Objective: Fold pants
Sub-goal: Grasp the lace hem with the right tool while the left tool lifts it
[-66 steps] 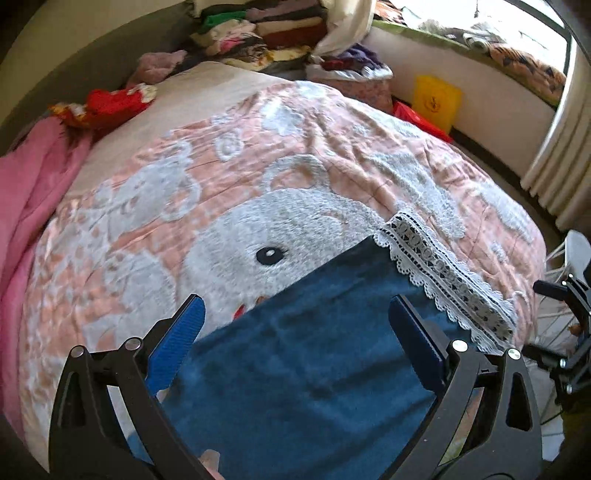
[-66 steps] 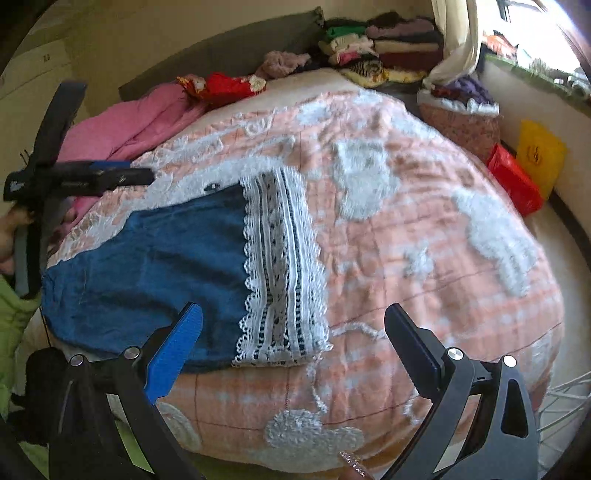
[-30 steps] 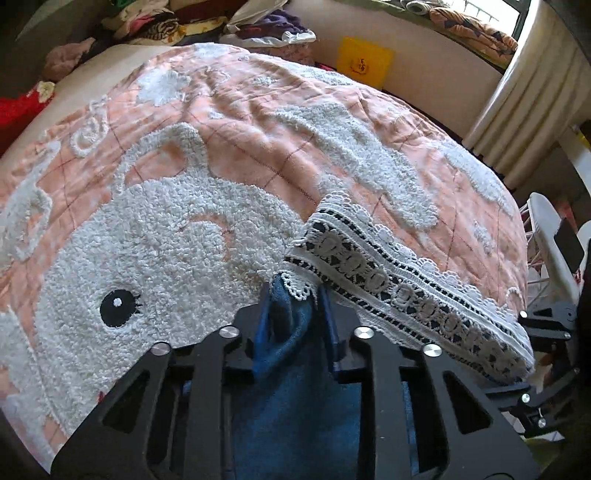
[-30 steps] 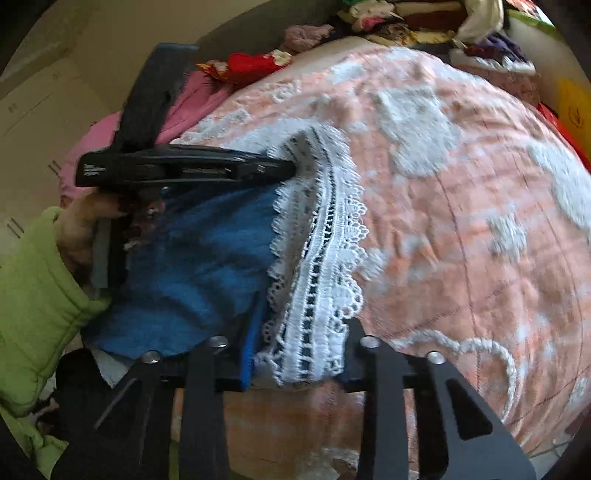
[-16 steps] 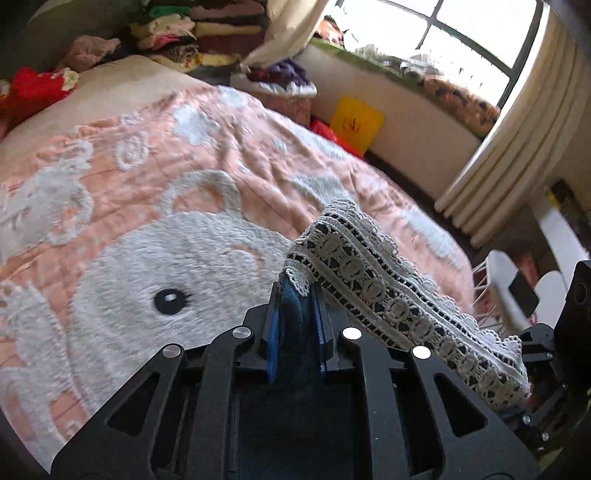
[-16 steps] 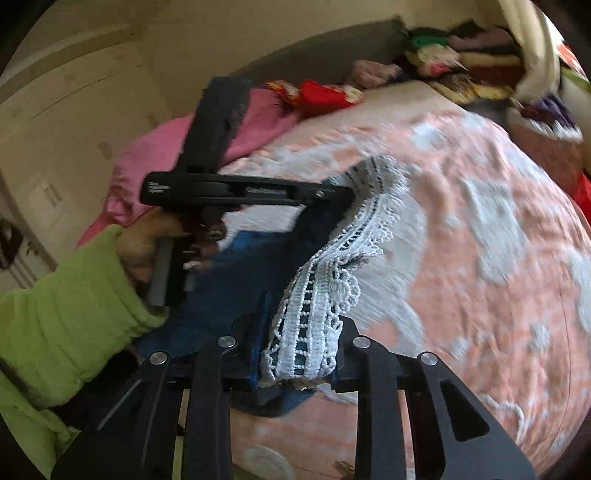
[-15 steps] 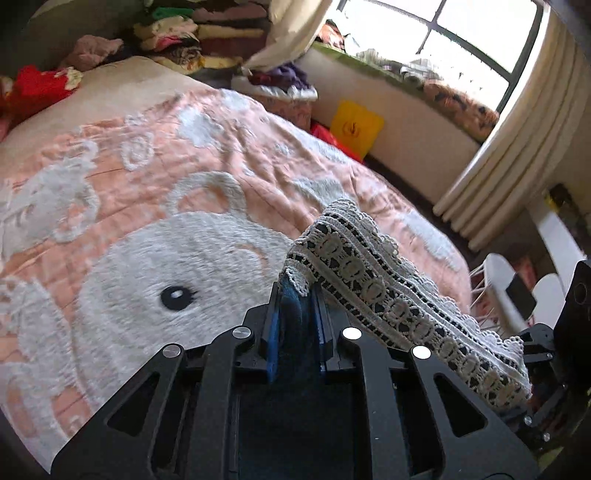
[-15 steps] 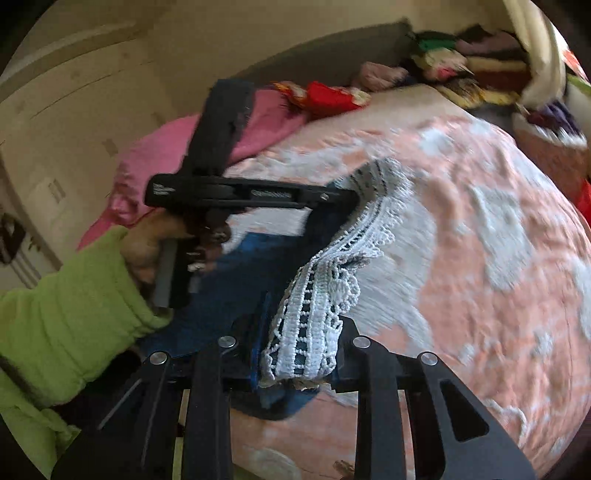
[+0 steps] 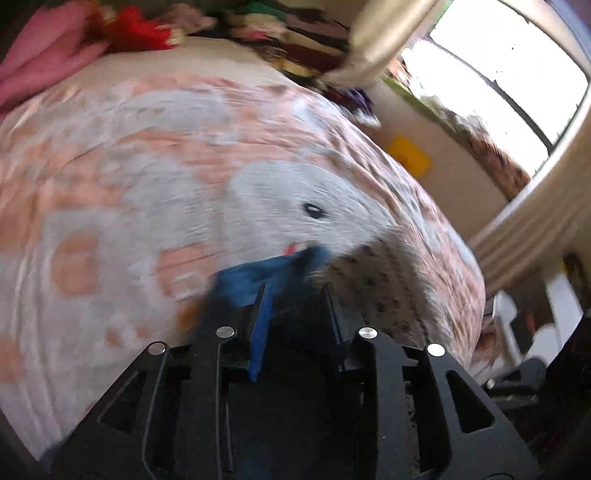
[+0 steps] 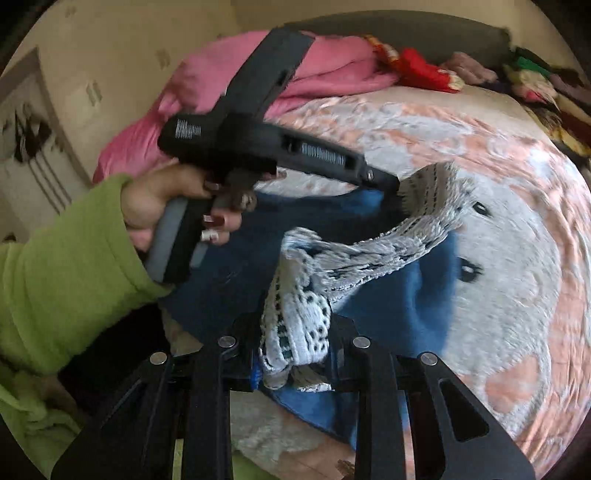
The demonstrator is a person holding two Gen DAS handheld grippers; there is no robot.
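Observation:
The pants are blue denim (image 10: 402,299) with a white lace hem (image 10: 373,254). They lie partly lifted on the pink and white bed cover (image 10: 517,258). My right gripper (image 10: 293,354) is shut on the near end of the lace hem. My left gripper (image 9: 297,291) is shut on the far hem corner, where blue cloth (image 9: 258,275) bunches between its fingers. The left gripper also shows in the right wrist view (image 10: 393,186), held by a hand in a green sleeve (image 10: 66,273). The lace band hangs slack between the two grippers.
A pink blanket (image 10: 332,70) and red cloth (image 10: 424,70) lie at the bed's head. Stacked clothes (image 9: 295,33) sit at the far side. A yellow bag (image 9: 410,157) stands on the floor by the window wall, with curtains (image 9: 535,221) to the right.
Both grippers have swung the lifted hem across the bed over the blue cloth. The lace band now sags between them. The left wrist view is motion blurred.

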